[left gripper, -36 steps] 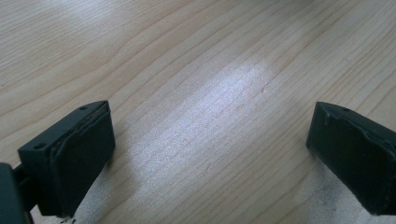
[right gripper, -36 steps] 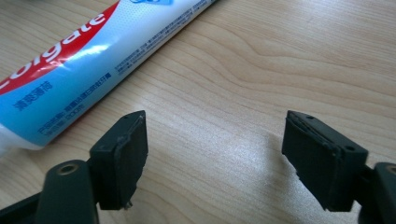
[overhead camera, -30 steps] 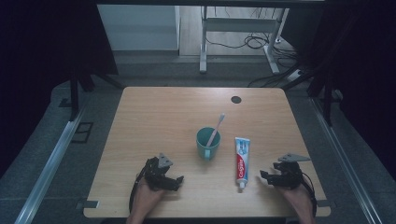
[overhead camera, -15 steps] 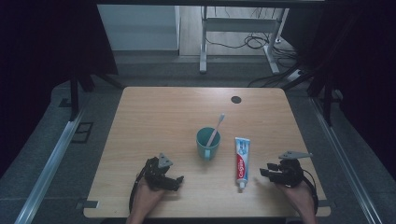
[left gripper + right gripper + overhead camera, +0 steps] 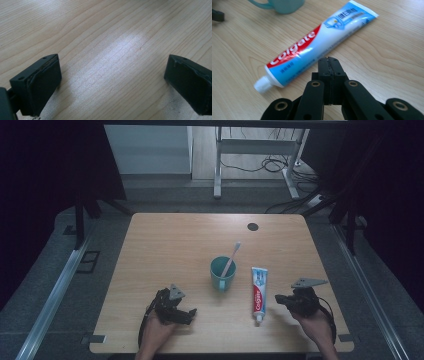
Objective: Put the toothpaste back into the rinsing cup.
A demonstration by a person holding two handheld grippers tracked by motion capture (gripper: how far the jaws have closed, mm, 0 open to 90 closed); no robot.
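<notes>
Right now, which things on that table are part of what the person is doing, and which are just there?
In use: toothpaste tube, lying beside the right gripper, jaws shut and empty; teal mug; toothbrush standing in it.
Just there: dark round spot on the table; desk frame behind.

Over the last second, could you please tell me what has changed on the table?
The right gripper has just closed its fingers on nothing, beside the toothpaste tube, and lifted slightly. The left gripper stayed open and in place; tube, teal cup and toothbrush have not moved.
</notes>
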